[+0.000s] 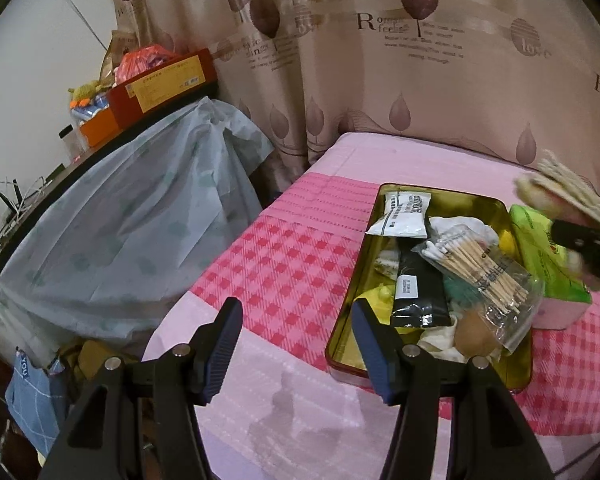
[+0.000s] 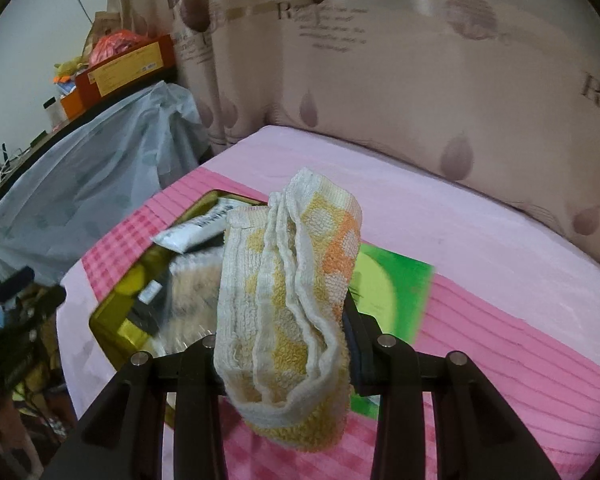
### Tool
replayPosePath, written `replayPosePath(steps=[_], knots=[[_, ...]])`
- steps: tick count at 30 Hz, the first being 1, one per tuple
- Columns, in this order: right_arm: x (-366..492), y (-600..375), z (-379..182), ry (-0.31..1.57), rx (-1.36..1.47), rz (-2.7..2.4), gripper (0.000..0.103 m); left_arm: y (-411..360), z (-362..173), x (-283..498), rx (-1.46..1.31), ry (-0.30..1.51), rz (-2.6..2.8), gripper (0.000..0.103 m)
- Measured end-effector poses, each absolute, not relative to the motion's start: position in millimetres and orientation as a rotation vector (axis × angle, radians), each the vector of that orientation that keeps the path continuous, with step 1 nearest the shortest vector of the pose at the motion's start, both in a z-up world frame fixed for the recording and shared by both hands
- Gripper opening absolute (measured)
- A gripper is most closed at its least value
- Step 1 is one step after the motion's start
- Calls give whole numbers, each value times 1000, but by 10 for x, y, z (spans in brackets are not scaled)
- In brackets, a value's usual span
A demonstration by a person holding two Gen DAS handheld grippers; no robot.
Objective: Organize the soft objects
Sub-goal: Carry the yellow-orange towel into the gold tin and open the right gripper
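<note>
Right gripper (image 2: 284, 344) jaws clenched on folded yellow-white towel (image 2: 292, 300), held above bed (image 2: 480, 240) beside gold tin (image 1: 400, 196) of clutter. Left gripper (image 1: 296, 340) jaws released, empty, near tin's corner.

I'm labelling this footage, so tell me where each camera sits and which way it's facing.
Left wrist: on the left hand-held gripper, jaws open and empty, looking down across the bed at the tin; the right hand-held gripper shows at the right edge.
Right wrist: on the right hand-held gripper, shut on a towel, above the bed, facing the curtain.
Shared: tin, green pack, curtain, covered table.
</note>
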State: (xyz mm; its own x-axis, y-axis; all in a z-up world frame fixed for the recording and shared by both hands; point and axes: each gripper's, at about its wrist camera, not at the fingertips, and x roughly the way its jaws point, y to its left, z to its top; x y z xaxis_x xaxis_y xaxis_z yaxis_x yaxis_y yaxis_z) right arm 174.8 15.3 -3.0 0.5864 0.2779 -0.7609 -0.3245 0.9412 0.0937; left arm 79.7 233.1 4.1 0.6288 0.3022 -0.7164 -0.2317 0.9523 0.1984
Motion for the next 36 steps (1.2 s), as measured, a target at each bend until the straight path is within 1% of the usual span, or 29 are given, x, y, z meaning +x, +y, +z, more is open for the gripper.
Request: replayPosePath(steps=[10, 15, 19, 21, 22, 23, 24, 25, 27, 28, 29, 31, 33, 34, 36], knots=[[2131, 682, -263, 932, -102, 353, 35, 2406, -22, 853, 69, 851, 311, 58], [2275, 781, -417, 978, -71, 344, 41, 2393, -51, 871, 72, 858, 308, 58], [2286, 830, -451, 985, -75, 344, 42, 2379, -45, 869, 70, 852, 296, 58], [2274, 849, -442, 982, -82, 349, 45, 2375, -41, 864, 67, 849, 289, 58], [2267, 855, -437, 981, -84, 352, 47, 2367, -38, 863, 67, 848, 284, 58], [2262, 859, -432, 983, -82, 358, 52, 2362, -38, 862, 68, 847, 283, 58], [2260, 858, -430, 983, -80, 360, 62, 2359, -34, 858, 67, 844, 280, 58], [2250, 858, -421, 982, -74, 364, 65, 2353, -34, 858, 66, 844, 278, 58], [2222, 874, -395, 968, -77, 372, 67, 2356, -30, 852, 58, 842, 274, 58], [2202, 885, -380, 960, -88, 372, 72, 2356, -30, 852, 56, 843, 272, 58], [2178, 898, -358, 951, -99, 372, 74, 2357, -30, 852, 54, 844, 271, 58], [2150, 902, -322, 945, -98, 378, 76, 2369, -24, 848, 44, 843, 265, 58], [2100, 892, -274, 933, -96, 381, 84, 2382, -17, 856, 31, 844, 258, 58], [2069, 882, -246, 927, -95, 379, 86, 2385, -17, 856, 28, 845, 257, 58], [1984, 849, -177, 910, -80, 377, 93, 2386, -18, 856, 24, 845, 256, 58]])
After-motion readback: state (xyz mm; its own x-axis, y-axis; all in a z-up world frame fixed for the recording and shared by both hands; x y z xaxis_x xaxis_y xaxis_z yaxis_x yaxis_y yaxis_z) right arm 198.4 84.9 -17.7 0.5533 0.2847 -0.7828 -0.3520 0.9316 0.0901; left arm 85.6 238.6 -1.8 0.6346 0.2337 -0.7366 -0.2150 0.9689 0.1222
